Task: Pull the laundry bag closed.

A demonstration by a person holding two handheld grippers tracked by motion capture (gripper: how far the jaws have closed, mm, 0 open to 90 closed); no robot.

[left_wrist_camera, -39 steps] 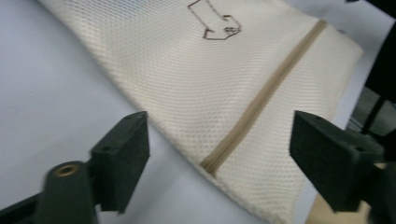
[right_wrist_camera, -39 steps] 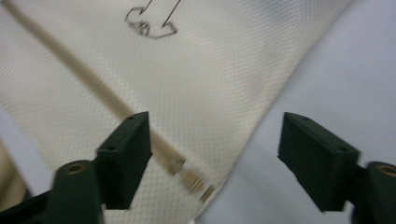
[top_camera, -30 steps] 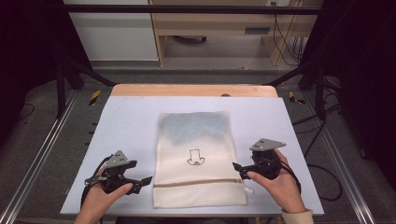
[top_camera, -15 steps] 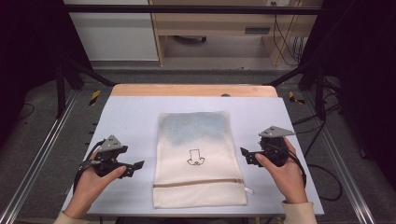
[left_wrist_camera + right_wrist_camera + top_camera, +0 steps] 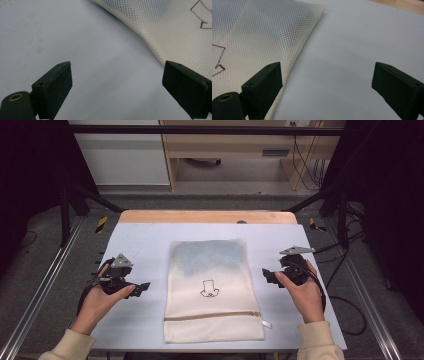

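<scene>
High view: mesh bag point(image 5: 212, 290), arrow drawing point(image 5: 209, 288)

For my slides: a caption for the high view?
Open left gripper and right gripper flank a mesh bag.

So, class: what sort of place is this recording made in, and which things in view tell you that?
Probably a lab or workshop test bench, not a home: a bare white table framed by metal rails, loose cables on the floor behind, and a mesh laundry bag laid flat between the left claw and right claw.
</scene>
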